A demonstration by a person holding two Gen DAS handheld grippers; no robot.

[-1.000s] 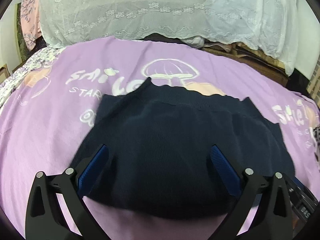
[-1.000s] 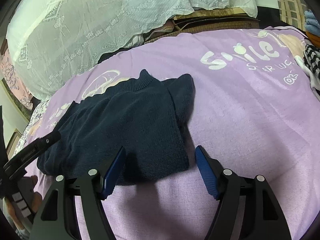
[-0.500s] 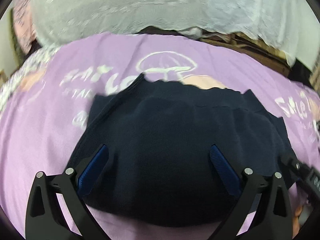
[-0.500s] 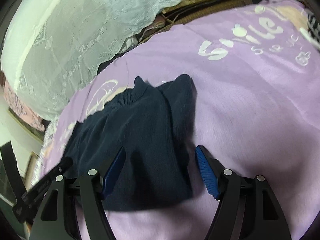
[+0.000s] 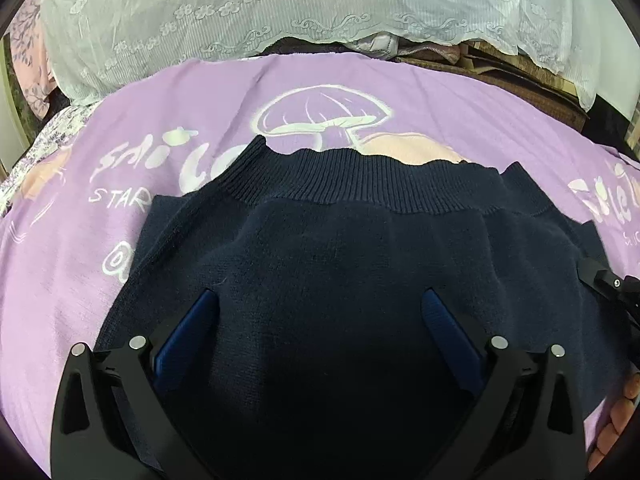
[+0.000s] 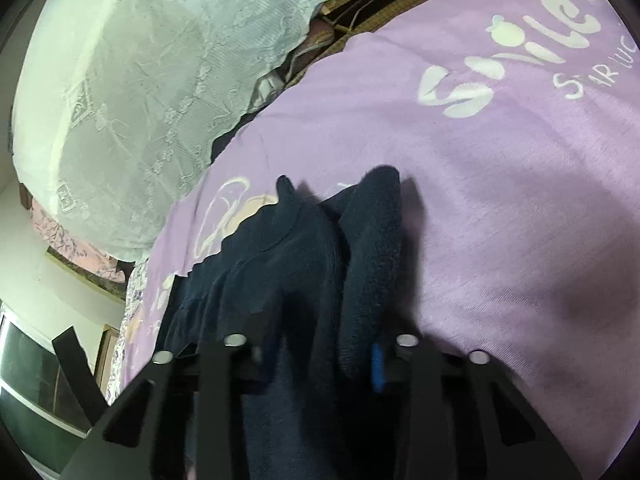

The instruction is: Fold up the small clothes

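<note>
The navy knit sweater (image 5: 340, 280) is lying on the purple blanket (image 5: 100, 300) of the bed, filling the middle and lower part of the left wrist view, with its ribbed band running across toward 12 o'clock, just below the white mushroom print (image 5: 320, 116). The left hand-held gripper (image 5: 318, 320) is hovering over the sweater with its blue-padded fingers (image 5: 188, 332) spread wide apart; whether the fingertips are touching the knit I cannot tell. At 3 o'clock in that view, part of the other black tool (image 5: 604, 280) is showing at the sweater's edge, and fingers of a hand (image 5: 624, 420) are peeking in at 4 o'clock.

In the right wrist view the sweater (image 6: 300, 272) is bunching up between the fingers of the right hand-held gripper (image 6: 320, 360), which are standing close together and pinching a thick fold of the knit; a blue pad (image 6: 377, 364) is showing right against the fabric. The gathered cloth is rising from the gripper toward 12 o'clock, with a rolled fold beside it at 1 o'clock. White "Smile" lettering (image 6: 500, 60) is printed on the blanket toward 2 o'clock. A white lace cover (image 6: 160, 80) is draping over something at 10 o'clock, beyond the blanket's far edge, and also spanning the top of the left wrist view.
</note>
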